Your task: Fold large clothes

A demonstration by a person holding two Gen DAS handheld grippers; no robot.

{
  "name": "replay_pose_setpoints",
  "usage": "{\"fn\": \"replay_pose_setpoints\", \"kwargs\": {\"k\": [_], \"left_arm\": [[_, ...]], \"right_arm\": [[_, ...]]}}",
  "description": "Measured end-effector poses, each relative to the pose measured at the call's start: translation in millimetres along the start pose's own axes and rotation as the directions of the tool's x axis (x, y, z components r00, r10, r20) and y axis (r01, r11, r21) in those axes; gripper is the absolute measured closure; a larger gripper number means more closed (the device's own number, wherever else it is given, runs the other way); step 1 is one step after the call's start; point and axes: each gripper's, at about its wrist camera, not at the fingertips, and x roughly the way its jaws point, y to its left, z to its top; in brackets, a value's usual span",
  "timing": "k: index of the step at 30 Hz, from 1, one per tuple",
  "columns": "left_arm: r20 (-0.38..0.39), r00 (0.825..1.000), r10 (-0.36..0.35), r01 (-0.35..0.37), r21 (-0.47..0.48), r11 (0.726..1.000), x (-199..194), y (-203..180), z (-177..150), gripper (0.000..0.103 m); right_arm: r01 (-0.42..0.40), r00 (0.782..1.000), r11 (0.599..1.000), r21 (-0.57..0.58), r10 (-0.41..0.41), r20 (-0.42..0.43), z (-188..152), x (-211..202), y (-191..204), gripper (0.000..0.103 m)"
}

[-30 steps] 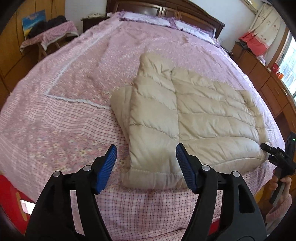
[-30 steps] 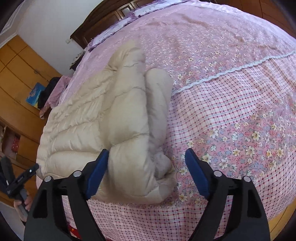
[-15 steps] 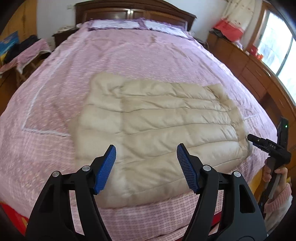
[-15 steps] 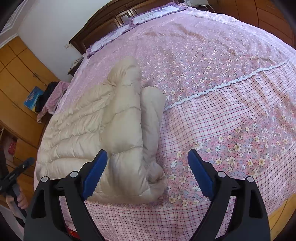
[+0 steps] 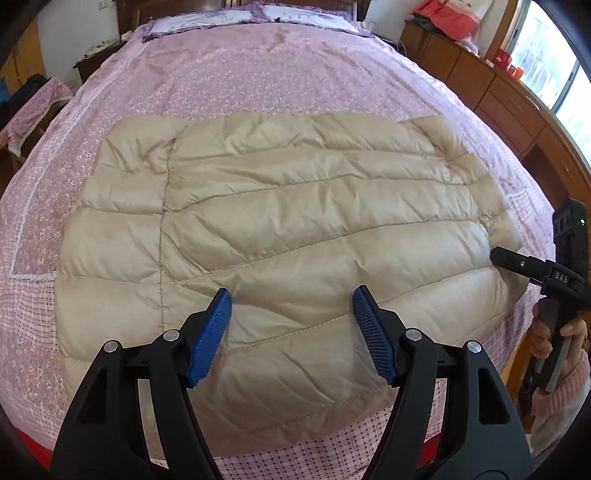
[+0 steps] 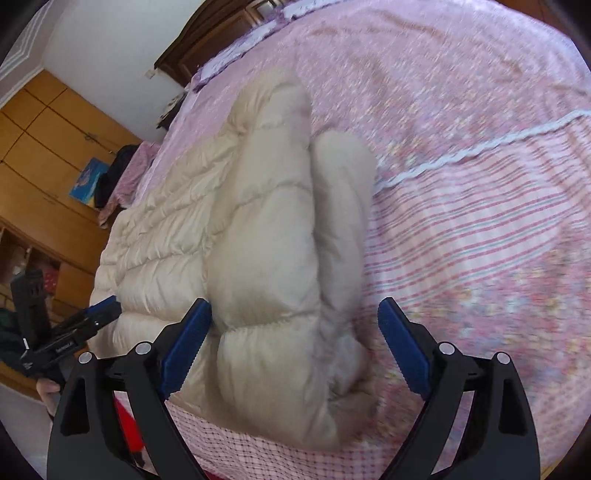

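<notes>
A beige quilted down jacket (image 5: 280,229) lies folded flat on the pink bed (image 5: 258,74), near its front edge. My left gripper (image 5: 291,332) is open and empty, hovering over the jacket's near edge. My right gripper (image 6: 295,343) is open and empty, straddling the jacket's (image 6: 266,258) folded end with a tucked sleeve (image 6: 343,221) beside it. The right gripper also shows in the left wrist view (image 5: 495,254), at the jacket's right edge. The left gripper shows in the right wrist view (image 6: 107,306) at the jacket's far edge.
Wooden dressers (image 5: 491,92) line the bed's right side. A headboard and pillows (image 5: 251,11) stand at the far end. A small stand with pink cloth (image 5: 33,107) is at the left. Wooden wardrobes (image 6: 44,155) stand behind it.
My left gripper has swung right and closer, from the jacket's left end to over its middle near edge. My right gripper has moved in closer to the jacket's folded end.
</notes>
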Motion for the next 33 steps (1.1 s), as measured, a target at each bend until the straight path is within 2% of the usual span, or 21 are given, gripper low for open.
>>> {"fn": "replay_pose_setpoints", "kwargs": {"k": [4,9,11,13,14,16,19,24,33], "left_arm": [[-0.011,1.000,0.008,-0.008,0.012,1.000,4,-3,-1,0.033],[-0.029,0.999,0.019,-0.018,0.028,0.999,14,-8,1,0.028],[-0.036,0.999,0.030,-0.029,0.035,0.999,19,-9,0,0.028],[-0.046,0.998,0.038,-0.036,0.040,0.999,24,-9,0,0.028],[-0.051,0.998,0.039,-0.037,0.041,0.998,26,-9,-1,0.028],[-0.058,0.997,0.044,-0.041,0.046,0.998,29,-9,-1,0.028],[-0.067,0.997,0.050,-0.047,0.056,0.997,34,-11,-2,0.028],[-0.065,0.995,0.072,-0.067,0.075,0.995,38,-14,-4,0.028],[-0.042,0.998,0.054,-0.051,0.068,0.996,39,-12,-12,0.029]], "right_arm": [[-0.041,0.999,0.999,0.005,0.041,-0.025,0,15,0,0.009],[-0.120,0.991,0.993,-0.001,0.120,-0.050,2,25,2,0.009],[-0.180,0.982,0.984,0.003,0.180,-0.062,1,27,6,0.013],[-0.216,0.974,0.976,0.015,0.217,-0.062,1,27,9,0.028],[-0.233,0.971,0.972,0.020,0.234,-0.054,2,25,9,0.031],[-0.257,0.965,0.966,0.032,0.258,-0.039,2,19,7,0.049],[-0.303,0.953,0.953,0.006,0.303,-0.005,4,4,14,0.060],[-0.342,0.938,0.933,-0.109,0.347,0.027,8,-18,55,0.063],[-0.337,0.938,0.910,-0.243,0.347,-0.003,17,-27,127,0.065]]}}
